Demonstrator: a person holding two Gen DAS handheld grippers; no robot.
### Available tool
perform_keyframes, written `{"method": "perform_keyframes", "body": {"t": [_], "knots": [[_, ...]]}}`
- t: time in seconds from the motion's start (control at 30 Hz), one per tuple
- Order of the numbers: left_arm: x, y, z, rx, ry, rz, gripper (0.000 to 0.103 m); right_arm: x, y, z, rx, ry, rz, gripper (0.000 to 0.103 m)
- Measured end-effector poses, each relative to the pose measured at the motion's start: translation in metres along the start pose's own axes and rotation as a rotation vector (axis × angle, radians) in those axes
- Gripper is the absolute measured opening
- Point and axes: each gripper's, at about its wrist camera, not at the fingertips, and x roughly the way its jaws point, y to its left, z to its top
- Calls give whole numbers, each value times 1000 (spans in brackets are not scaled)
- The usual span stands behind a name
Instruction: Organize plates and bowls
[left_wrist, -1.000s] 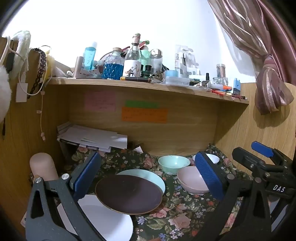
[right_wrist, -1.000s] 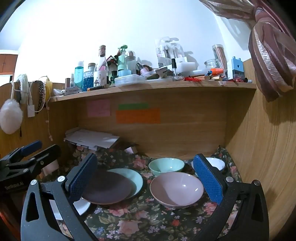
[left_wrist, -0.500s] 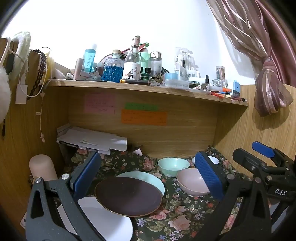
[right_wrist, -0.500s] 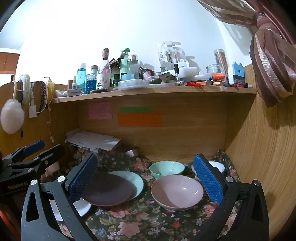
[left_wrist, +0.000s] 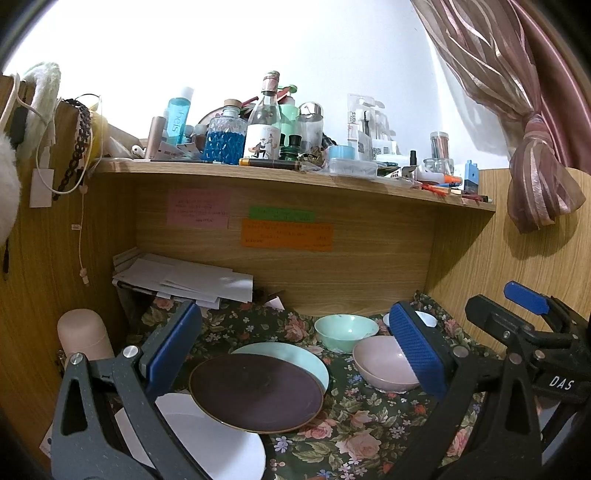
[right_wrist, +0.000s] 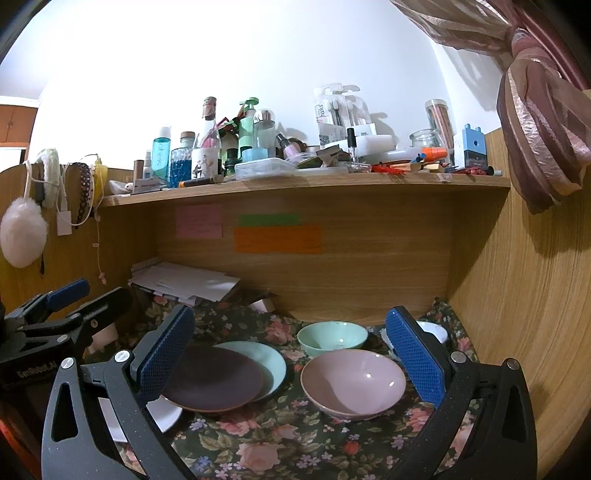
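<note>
At the left edge of the desk a pale pink cylinder (left_wrist: 83, 334) stands against the wooden side panel, with a stack of white papers (left_wrist: 184, 280) behind it near the back left corner. On the floral cloth (left_wrist: 369, 424), a white plate (left_wrist: 218, 443) lies lowest, a dark brown plate (left_wrist: 256, 391) overlaps it, and that rests partly on a mint green plate (left_wrist: 295, 356). The left gripper (left_wrist: 295, 354) hovers above these plates with its blue pads spread wide, grasping nothing. Further right sit a mint green bowl (right_wrist: 332, 338), a pink bowl (right_wrist: 352, 382) in front of it, and a small white bowl (right_wrist: 434, 330) by the back right corner, partly hidden by a pad. The right gripper (right_wrist: 291, 354) is likewise spread apart and empty, framing the pink bowl; seen from the left wrist its body reads "DAS", while the left one's body, seen from the right wrist, shows "BenRobot.AI", blurred. Pink, green and orange sticky notes (left_wrist: 286, 234) on the back panel carry writing too small to read. The upper shelf (left_wrist: 295, 175) is crowded with bottles; a blue bottle (left_wrist: 179, 118) appears to read "hels", and a white package (left_wrist: 364, 125) "harks".
</note>
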Motion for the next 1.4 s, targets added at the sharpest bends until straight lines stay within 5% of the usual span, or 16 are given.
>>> {"method": "perform_keyframes", "body": {"t": [1.4], "knots": [[2,4,1,11,1,-3,103,1,3,-1,21,-8,32,103]]}}
